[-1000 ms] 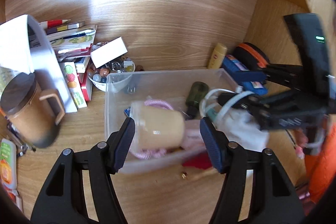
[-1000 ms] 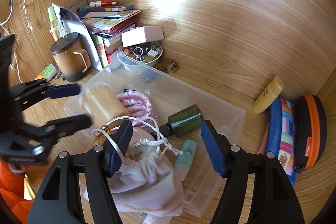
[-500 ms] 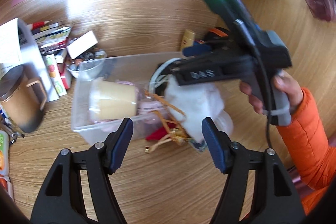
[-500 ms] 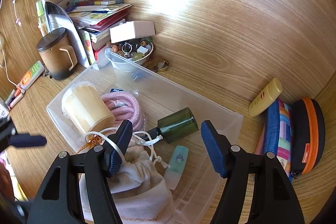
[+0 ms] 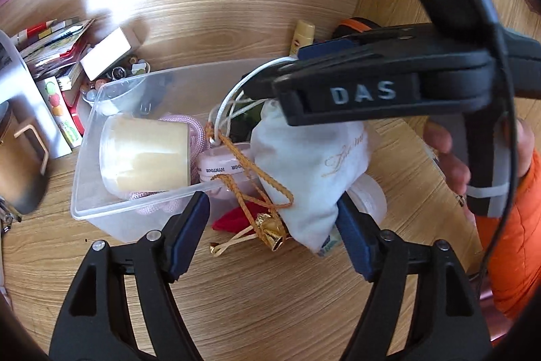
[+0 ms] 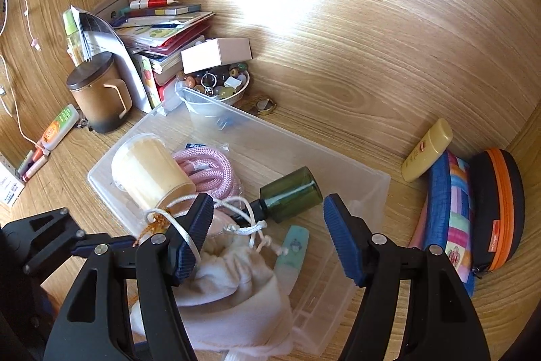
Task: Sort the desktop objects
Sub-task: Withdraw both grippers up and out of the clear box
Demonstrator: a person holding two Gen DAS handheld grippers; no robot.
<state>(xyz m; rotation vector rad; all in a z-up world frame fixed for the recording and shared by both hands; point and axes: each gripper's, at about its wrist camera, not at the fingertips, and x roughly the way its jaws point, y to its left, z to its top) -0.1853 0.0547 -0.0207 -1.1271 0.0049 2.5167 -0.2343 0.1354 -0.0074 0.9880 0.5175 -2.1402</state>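
A second ago our left gripper (image 5: 272, 232) stood over the clear plastic box (image 5: 101, 212) with the cream jar (image 5: 145, 154) between its fingers; now it has drawn back toward the near edge of the bench (image 5: 270, 310), and the jar lies on its side in the box, released. The left fingers are opening, and nothing is pressed between them; the white drawstring pouch (image 5: 304, 164) and the gold cord (image 5: 243, 178) only show in the gap. We judge that the jar is sorted and the pouch is the next thing in hand.

Our right gripper (image 6: 267, 235) has kept its place over the near end of the box. Its fingers stand apart. The white cord of the pouch runs over its left finger (image 6: 194, 235), but we cannot tell if this finger carries the pouch or only touches the cord.

The left view shows what the right cannot: the pouch hangs over the near wall of the box, with a red cloth (image 5: 233, 219) and a small gold bell (image 5: 270, 229) under it on the bench, and the person's hand (image 5: 453, 158) on the right handle. The right view shows the inside of the box: the pink rope (image 6: 209, 168), the green bottle (image 6: 290, 195) and a pale green tube (image 6: 294, 246), and also the yellow tube (image 6: 427, 149) and the cases (image 6: 473, 212) outside, against the back wall.
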